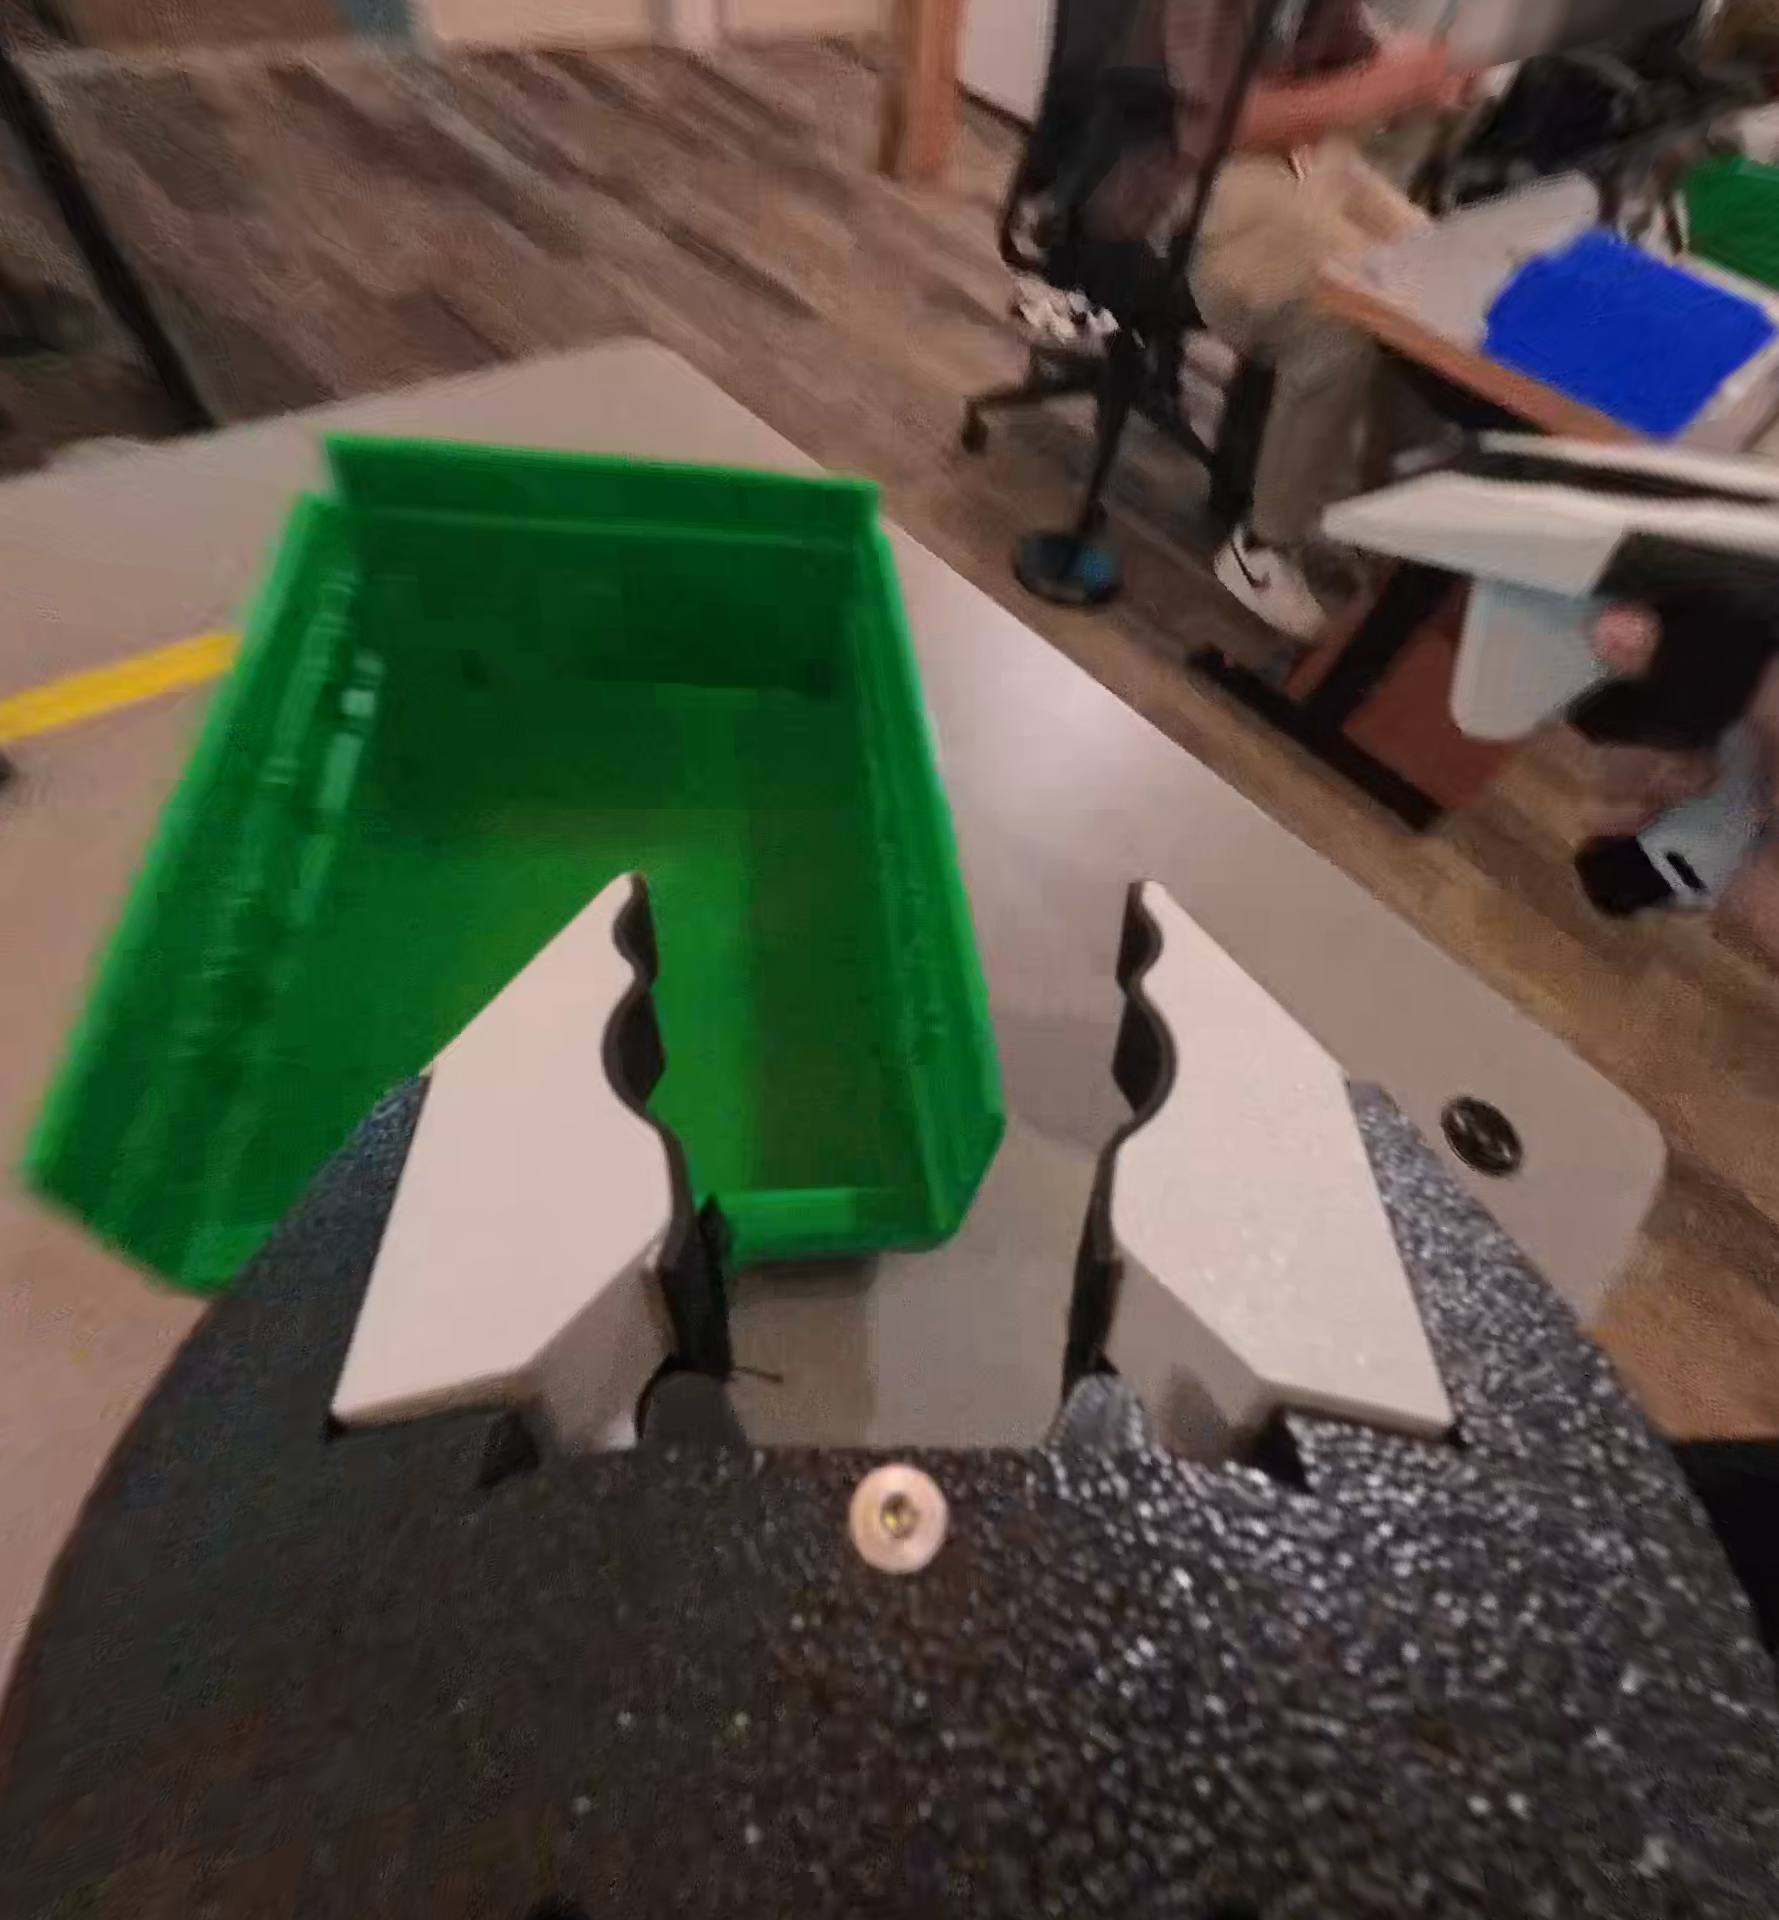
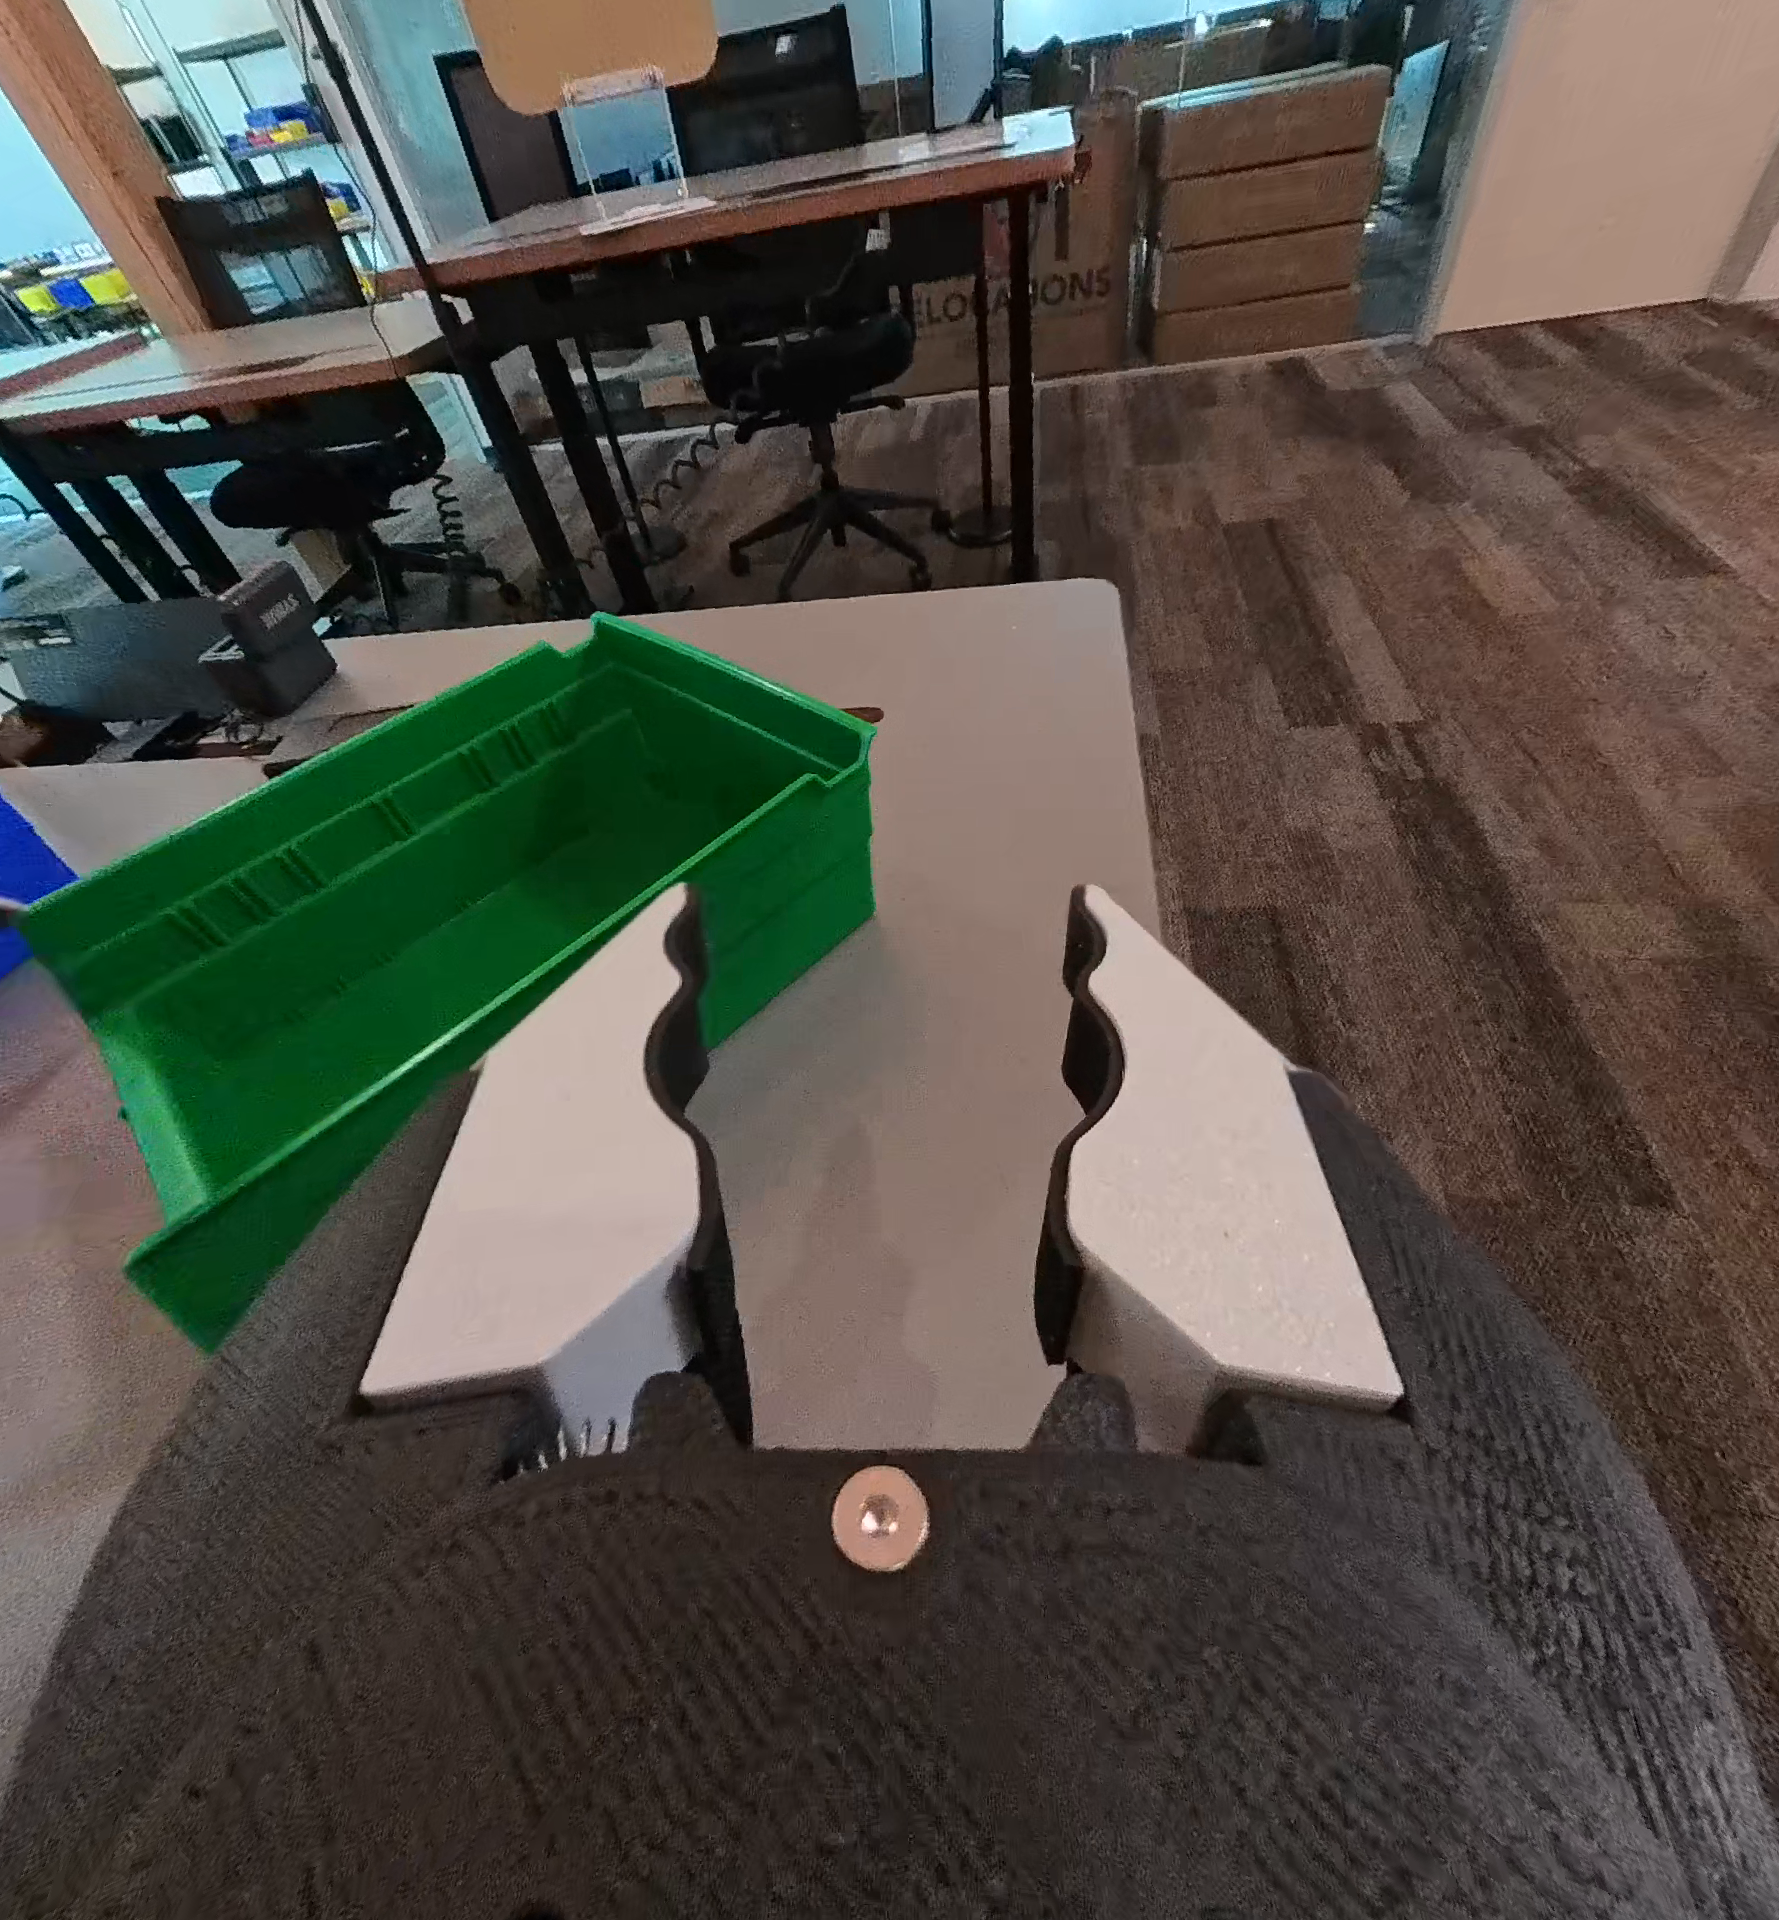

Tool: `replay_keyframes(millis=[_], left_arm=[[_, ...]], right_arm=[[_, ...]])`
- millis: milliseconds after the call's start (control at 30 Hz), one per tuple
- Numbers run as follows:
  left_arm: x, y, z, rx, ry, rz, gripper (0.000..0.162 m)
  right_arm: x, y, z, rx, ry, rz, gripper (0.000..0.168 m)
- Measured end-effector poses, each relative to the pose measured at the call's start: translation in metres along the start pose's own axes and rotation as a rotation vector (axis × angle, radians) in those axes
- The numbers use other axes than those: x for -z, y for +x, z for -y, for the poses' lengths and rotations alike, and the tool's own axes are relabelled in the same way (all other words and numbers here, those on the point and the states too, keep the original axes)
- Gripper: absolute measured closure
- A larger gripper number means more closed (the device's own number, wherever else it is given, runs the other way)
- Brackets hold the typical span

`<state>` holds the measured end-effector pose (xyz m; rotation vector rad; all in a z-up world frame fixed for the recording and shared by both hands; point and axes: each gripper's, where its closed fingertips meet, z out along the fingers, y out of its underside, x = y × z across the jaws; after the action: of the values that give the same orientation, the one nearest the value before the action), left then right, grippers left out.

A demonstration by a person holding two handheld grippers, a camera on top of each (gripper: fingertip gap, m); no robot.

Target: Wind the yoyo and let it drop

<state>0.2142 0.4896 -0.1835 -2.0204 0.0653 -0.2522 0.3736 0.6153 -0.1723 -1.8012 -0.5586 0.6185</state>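
In the left wrist view, the left gripper is seen spread wide with nothing between its jaws, hovering over the near end of a green bin that stands on a grey table. The picture is blurred, yet the floor of the bin is shown bare; no yoyo is to be found there, nor on the table around it. At the right edge the right gripper is seen farther off, held by a hand, well apart from the bin

In the right wrist view, the right gripper is likewise released and empty, its jaws standing apart over bare table just beside the bin's right end. The bin is seen lengthwise and again nothing lies in it. The yoyo is therefore not shown in either view, and where it lies cannot be told

As to handling, only a judgement can be offered. A yoyo is expected to be light, hard and smooth, so it may slip or roll if pinched on its curved faces; it would better be taken across the two flat sides, leaving the groove free. The string is expected to be thin and limp, easily lost from the notched pads, and would best be held near its loop end while the body is turned by the other gripper
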Motion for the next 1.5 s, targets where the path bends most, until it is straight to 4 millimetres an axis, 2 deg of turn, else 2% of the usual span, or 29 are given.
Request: replay_keyframes(millis=[33, 100, 133, 167, 233, 300, 367, 433, 500, 633, 733, 867, 933, 1033, 1100, 1167, 1267, 1367, 1433, 1500], left_arm=[[0.029, -0.032, 0.014, 0.029, 0.064, 0.085, 0.074], [0.093, -0.116, 0.019, 0.169, 0.096, 0.305, 0.074], [0.126, -0.160, 0.016, 0.270, 0.110, 0.404, 0.076], [0.156, -0.203, 0.009, 0.362, 0.115, 0.493, 0.087], [0.195, -0.278, -0.020, 0.477, 0.036, 0.630, 0.099], [0.202, -0.337, -0.061, 0.549, -0.126, 0.679, 0.108], [0.185, -0.374, -0.099, 0.665, -0.258, 0.647, 0.101], [0.156, -0.386, -0.125, 0.832, -0.316, 0.545, 0.092], [0.134, -0.397, -0.135, 0.906, -0.294, 0.500, 0.090], [0.115, -0.398, -0.162, 0.839, -0.453, 0.487, 0.091], [0.111, -0.395, -0.164, 0.822, -0.490, 0.469, 0.121], [0.110, -0.394, -0.163, 0.847, -0.478, 0.456, 0.123], [0.115, -0.397, -0.154, 0.802, -0.435, 0.467, 0.131], [0.132, -0.402, -0.132, 0.699, -0.324, 0.511, 0.133], [0.147, -0.398, -0.104, 0.613, -0.188, 0.510, 0.133], [0.169, -0.389, -0.066, 0.521, -0.039, 0.530, 0.133], [0.205, -0.353, 0.014, 0.327, 0.218, 0.526, 0.133], [0.232, -0.295, 0.100, 0.110, 0.429, 0.499, 0.133], [0.237, -0.244, 0.151, -0.029, 0.539, 0.441, 0.133], [0.233, -0.188, 0.191, -0.165, 0.615, 0.363, 0.133]], right_arm=[[0.001, 0.003, 0.001, -0.002, 0.006, -0.006, 0.100], [0.003, 0.009, 0.002, -0.012, 0.004, -0.024, 0.100], [0.004, 0.010, 0.002, -0.017, 0.003, -0.031, 0.100], [0.005, 0.012, 0.001, -0.020, 0.005, -0.036, 0.100], [0.011, 0.013, 0.000, -0.013, 0.003, -0.047, 0.100], [0.014, 0.014, -0.007, -0.001, -0.017, -0.057, 0.100], [0.018, 0.016, -0.015, 0.001, -0.039, -0.069, 0.100], [0.024, 0.018, -0.023, -0.006, -0.062, -0.087, 0.100], [0.030, 0.020, -0.029, -0.013, -0.081, -0.108, 0.100], [0.039, 0.021, -0.039, 0.001, -0.119, -0.129, 0.100], [0.041, 0.021, -0.039, 0.024, -0.129, -0.138, 0.101], [0.042, 0.020, -0.037, 0.023, -0.130, -0.140, 0.101], [0.040, 0.018, -0.037, 0.020, -0.135, -0.133, 0.101], [0.033, 0.008, -0.033, 0.035, -0.133, -0.105, 0.101], [0.028, -0.004, -0.027, 0.067, -0.123, -0.067, 0.102], [0.018, -0.025, -0.013, 0.097, -0.102, 0.000, 0.105], [0.000, -0.080, 0.025, 0.072, -0.048, 0.216, 0.112], [-0.010, -0.170, 0.076, -0.063, -0.048, 0.549, 0.113], [-0.005, -0.229, 0.113, -0.082, -0.046, 0.746, 0.111], [0.007, -0.283, 0.148, -0.015, -0.012, 0.911, 0.106]])
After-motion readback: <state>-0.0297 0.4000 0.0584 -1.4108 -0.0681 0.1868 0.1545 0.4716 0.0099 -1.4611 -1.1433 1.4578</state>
